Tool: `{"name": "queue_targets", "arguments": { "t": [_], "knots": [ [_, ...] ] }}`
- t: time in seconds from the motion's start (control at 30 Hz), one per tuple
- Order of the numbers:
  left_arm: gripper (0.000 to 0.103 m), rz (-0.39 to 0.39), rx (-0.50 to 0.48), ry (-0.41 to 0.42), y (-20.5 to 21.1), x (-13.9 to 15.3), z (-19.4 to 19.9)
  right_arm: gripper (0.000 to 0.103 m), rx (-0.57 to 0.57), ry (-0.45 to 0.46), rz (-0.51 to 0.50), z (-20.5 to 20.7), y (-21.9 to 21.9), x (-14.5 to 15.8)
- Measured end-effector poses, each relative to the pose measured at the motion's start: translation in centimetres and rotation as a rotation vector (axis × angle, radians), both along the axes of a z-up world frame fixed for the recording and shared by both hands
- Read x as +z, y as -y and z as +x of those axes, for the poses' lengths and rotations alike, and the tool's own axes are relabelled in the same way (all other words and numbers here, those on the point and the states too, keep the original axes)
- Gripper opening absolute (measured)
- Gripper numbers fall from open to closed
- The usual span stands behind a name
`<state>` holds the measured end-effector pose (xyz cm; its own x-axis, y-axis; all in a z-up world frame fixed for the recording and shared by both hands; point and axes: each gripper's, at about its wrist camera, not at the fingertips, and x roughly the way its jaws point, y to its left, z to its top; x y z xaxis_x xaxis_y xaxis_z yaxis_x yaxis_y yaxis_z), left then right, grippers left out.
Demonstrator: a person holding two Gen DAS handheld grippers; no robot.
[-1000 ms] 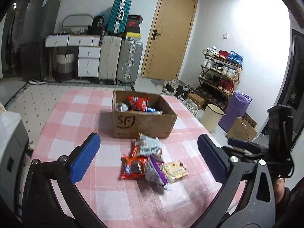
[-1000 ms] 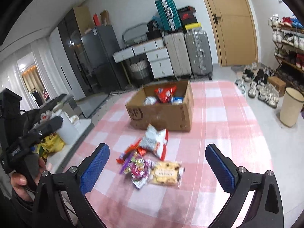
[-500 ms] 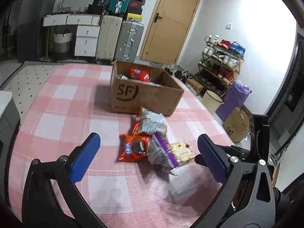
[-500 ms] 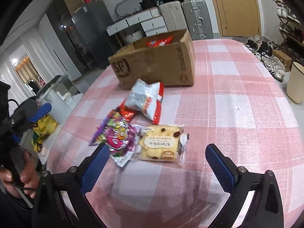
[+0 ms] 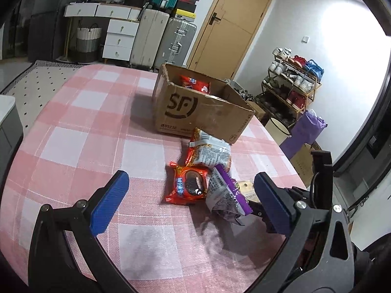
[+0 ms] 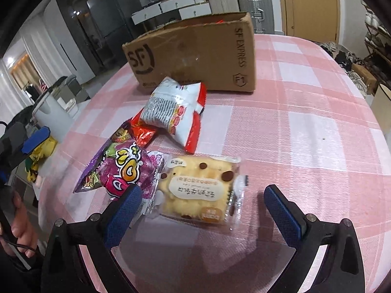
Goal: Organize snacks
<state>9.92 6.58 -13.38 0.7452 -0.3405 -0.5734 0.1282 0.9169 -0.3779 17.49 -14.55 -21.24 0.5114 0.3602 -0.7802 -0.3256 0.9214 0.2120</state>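
Several snack packs lie on the pink checked tablecloth [image 5: 73, 131] in front of an open cardboard box [image 5: 195, 109] with a red pack [image 5: 195, 84] inside. My right gripper [image 6: 205, 210] is open, its jaws on either side of a clear-wrapped yellow cake [image 6: 198, 190] without touching it. To its left lies a purple candy bag [image 6: 122, 168], behind it a white and red bag [image 6: 173, 112] and the box [image 6: 195, 48]. My left gripper [image 5: 190, 200] is open and empty, just short of an orange cookie pack [image 5: 188, 185], the purple bag [image 5: 226, 195] and the white bag [image 5: 210, 152].
Suitcases [image 5: 166, 39] and white drawers [image 5: 117, 36] stand by the far wall beside a wooden door [image 5: 224, 24]. A shoe rack [image 5: 290, 83] and a bin [image 5: 278, 129] stand right of the table. The table's near edge curves close under both grippers.
Both grippers have moved down and forward toward the snack pile. The right one now straddles the yellow cake. Both stayed open.
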Motion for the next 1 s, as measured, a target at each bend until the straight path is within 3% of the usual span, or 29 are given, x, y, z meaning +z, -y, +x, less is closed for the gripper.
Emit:
{"name": "queue_targets", "arguments": {
  "t": [0.13, 0.47, 1.0],
  "knots": [
    [0.102, -0.028, 0.016, -0.022, -0.8, -0.9, 0.6, 0.101, -0.004, 0.001, -0.052, 0.4, -0.8, -0.6],
    [0.102, -0.047, 0.015, -0.040, -1.2, -1.8, 0.7, 0.068, 0.070, 0.079, -0.190, -0.6, -3.0, -0.8],
    [0.102, -0.021, -0.023, -0.067, 0.7, -1.7, 0.4, 0.067, 0.015, 0.063, 0.019, -1.0, 0.7, 0.3]
  ]
}}
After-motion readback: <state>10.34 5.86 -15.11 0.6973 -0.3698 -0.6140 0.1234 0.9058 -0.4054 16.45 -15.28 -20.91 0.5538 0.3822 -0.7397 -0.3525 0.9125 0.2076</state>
